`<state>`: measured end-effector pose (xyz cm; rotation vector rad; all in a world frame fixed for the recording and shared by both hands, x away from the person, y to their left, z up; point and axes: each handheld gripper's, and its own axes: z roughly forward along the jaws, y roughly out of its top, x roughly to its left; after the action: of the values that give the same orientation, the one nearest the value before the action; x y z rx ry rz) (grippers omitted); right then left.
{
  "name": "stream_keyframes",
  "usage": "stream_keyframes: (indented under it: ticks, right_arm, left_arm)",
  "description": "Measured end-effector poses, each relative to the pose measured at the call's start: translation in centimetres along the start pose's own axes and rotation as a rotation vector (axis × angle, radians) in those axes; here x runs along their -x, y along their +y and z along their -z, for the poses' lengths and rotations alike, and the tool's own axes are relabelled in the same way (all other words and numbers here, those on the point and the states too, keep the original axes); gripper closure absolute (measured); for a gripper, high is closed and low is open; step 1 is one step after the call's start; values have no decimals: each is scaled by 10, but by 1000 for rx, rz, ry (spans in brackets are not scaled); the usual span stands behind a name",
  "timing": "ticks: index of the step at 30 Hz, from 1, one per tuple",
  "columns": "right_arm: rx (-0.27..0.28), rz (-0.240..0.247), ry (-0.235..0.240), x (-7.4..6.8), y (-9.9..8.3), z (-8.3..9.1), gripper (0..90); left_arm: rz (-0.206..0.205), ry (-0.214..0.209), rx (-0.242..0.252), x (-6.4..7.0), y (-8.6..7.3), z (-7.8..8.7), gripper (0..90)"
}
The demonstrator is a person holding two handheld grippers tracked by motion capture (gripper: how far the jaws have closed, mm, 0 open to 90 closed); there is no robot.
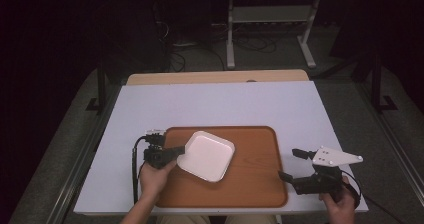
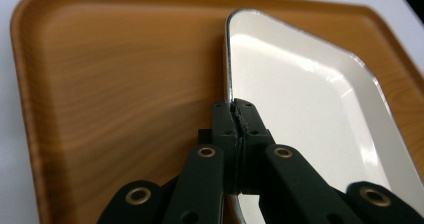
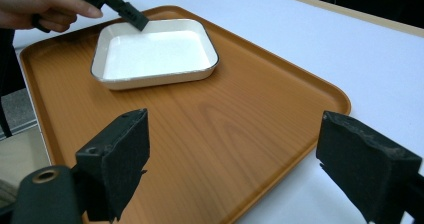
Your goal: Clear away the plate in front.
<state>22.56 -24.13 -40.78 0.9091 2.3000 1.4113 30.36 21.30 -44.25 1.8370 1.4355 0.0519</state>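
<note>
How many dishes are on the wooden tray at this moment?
1. A white square dish lies on the left half of the wooden tray; the left gripper is shut on its left rim. Nothing on the tray seems able to hide another.

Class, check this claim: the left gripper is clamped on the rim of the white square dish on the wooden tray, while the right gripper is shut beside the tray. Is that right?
Not quite. The right gripper is open, not shut: the right gripper view shows its jaws wide apart. The rest stands: the left gripper is clamped on the rim of the white dish on the wooden tray.
</note>
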Motion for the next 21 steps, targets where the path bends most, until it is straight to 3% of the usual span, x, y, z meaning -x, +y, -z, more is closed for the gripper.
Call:
stream_keyframes:
  ticks: [7, 16, 21]
  right_arm:
    - [-1, 2, 3, -1, 1, 0, 130]
    - [3, 0, 7, -2, 1, 0, 130]
    - [-2, 4, 9, -3, 1, -1, 130]
  left_arm:
    - [5, 35, -5, 6, -9, 2, 874]
    - [9, 34, -4, 12, -19, 10, 766]
    - [31, 32, -7, 12, -27, 13, 710]
